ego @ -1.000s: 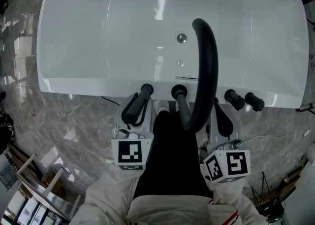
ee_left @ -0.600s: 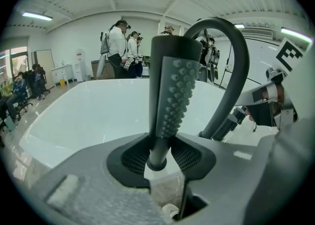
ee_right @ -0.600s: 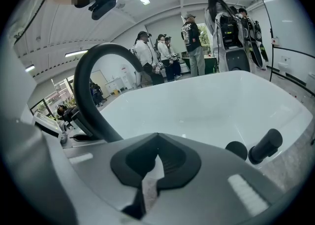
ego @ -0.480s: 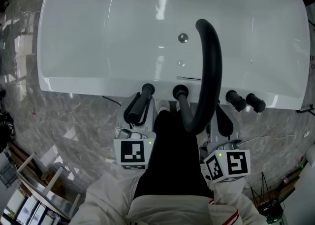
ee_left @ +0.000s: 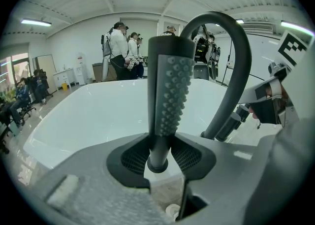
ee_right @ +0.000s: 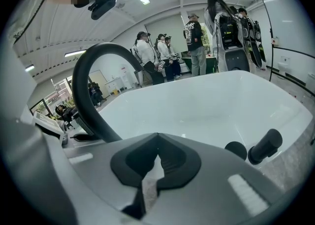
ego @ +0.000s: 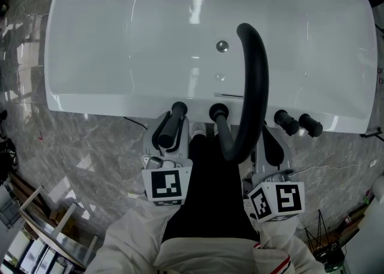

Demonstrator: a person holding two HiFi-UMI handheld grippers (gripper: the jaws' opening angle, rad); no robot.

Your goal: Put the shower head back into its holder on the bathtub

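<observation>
left gripper (ee_left: 160,146) clamped on shower head (ee_left: 170,91) stem, head upright, nubbed face to the right; it sits at bathtub (ego: 120,39) near rim, just left of arched spout (ego: 255,75); right gripper (ee_right: 156,162) closed, empty, beside spout

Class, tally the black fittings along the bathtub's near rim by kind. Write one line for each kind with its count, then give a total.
Shower head: 1
Curved spout: 1
Knobs: 2
Total: 4
</observation>
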